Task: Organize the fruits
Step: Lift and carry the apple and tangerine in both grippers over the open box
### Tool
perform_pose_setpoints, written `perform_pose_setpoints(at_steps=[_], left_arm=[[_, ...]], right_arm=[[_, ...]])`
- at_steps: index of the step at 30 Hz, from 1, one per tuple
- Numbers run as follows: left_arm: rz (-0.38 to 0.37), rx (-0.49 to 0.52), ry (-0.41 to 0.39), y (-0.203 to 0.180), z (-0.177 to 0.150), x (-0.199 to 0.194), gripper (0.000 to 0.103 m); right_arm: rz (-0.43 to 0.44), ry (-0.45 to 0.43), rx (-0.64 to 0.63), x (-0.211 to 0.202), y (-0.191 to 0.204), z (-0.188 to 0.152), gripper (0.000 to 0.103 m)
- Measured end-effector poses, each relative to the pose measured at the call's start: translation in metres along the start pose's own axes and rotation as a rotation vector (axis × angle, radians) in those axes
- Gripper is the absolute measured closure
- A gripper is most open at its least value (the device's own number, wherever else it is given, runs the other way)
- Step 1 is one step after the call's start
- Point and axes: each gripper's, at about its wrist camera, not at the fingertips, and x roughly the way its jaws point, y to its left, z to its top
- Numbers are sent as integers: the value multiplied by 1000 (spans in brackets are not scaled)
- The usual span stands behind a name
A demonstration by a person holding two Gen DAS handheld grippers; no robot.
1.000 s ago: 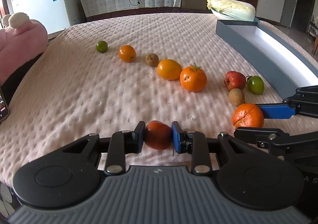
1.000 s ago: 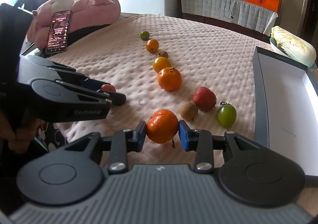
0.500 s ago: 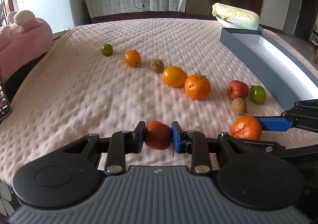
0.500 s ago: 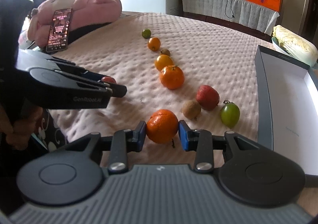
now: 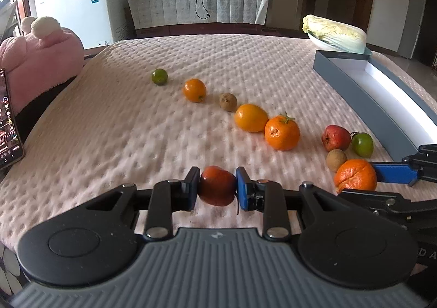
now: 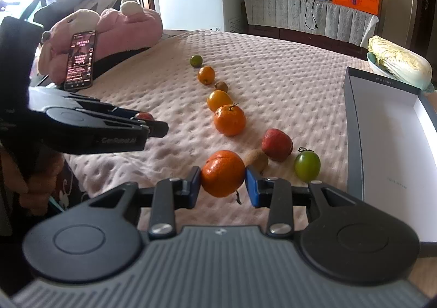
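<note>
My left gripper is shut on a small red fruit, held just above the pink bedspread. To its right, my right gripper is shut on an orange; that orange also shows in the left wrist view. Several fruits lie in a diagonal row: a green lime, a small orange, a brown fruit, a yellow-orange fruit and a stemmed orange. A red apple, a brown fruit and a green fruit sit close by.
An open grey box with a white inside lies along the right. A napa cabbage rests behind it. A pink plush toy and a lit phone sit at the left. A hand holds the left gripper.
Both grippers keep their fruits. In the left wrist view the scene has slid downward as that gripper tilted slightly; the right wrist view is almost the same.
</note>
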Motion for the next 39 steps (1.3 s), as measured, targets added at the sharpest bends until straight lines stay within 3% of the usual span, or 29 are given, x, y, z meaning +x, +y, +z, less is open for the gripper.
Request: perform_pose_setpoints(at_steps=[9,16,29,39], left_arm=[[13,-36,2,5,2,2,70],[8,-42,-62,5,7,-12,70],[37,-79,-76,12,16,-16,70],[14,-75,-102,-10,29,-19,70]], right_arm=[[8,-21,15,-6,-4,1,65],[33,-61,-1,-14,1,5,65],[48,-80,8,-16,-2,10,65],[35,-115,29,-29,-14,12,65]])
